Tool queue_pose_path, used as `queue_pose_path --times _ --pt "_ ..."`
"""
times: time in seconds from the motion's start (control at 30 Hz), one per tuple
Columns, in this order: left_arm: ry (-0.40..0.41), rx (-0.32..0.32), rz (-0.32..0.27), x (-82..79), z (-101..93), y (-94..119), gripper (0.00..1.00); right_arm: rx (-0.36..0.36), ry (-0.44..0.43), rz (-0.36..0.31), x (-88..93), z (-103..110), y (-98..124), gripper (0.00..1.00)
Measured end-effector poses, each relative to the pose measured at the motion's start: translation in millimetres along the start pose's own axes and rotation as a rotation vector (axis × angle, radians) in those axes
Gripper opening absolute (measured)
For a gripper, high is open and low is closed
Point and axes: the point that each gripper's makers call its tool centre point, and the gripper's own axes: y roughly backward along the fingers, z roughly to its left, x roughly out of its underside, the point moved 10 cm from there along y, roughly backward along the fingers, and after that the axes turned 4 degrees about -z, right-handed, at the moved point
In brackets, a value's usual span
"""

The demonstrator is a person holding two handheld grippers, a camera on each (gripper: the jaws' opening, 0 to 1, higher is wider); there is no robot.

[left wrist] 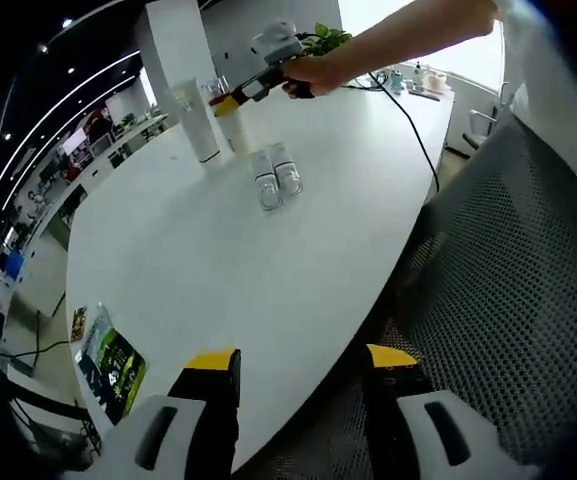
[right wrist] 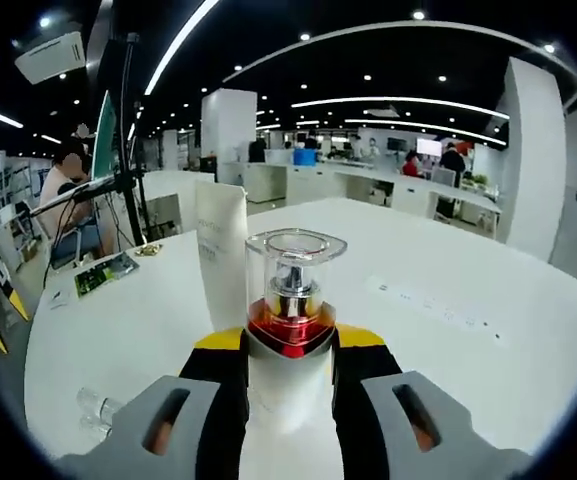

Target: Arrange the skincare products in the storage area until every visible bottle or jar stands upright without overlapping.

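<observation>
An open-plan office: a large white meeting table (left wrist: 218, 260), mesh chair (left wrist: 508, 300), desk rows (right wrist: 368, 185), ceiling strip lights (right wrist: 388, 100).

1. Your white oval table (left wrist: 218, 270) carries a tall white tube (left wrist: 196, 122) at 11 o'clock in the left gripper view.
2. Two small clear bottles (left wrist: 276, 176) lie on their sides at 12 o'clock.
3. A black cable (left wrist: 408, 125) trails at 1 o'clock.

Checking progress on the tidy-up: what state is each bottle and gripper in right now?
Right gripper: shut on clear-capped bottle, held upright.
Left gripper: open, holding nothing, at the table edge.
White tube: standing upright on the white table.
Two small clear bottles: lying on their sides, side by side.
</observation>
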Motion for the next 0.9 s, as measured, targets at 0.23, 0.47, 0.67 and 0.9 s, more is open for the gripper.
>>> queue_pose_path --times 0.23,0.47,0.67,0.9 --pt "-0.010 -0.016 -0.016 -1.4 1.4 1.8 0.49 0.008 -0.005 -0.034 3.3 -1.6 -1.3 0.29" --pt "-0.011 -0.016 -0.015 -1.4 1.1 1.9 0.49 -0.003 0.022 -0.092 9.7 5.2 5.8 0.30" --pt "-0.015 -0.009 -0.007 -1.0 0.3 1.3 0.48 -0.004 0.015 -0.113 10.2 6.7 6.4 0.30" --pt "-0.013 -0.008 -0.005 -0.6 0.5 0.5 0.48 0.022 0.004 -0.132 11.8 9.4 4.9 0.31"
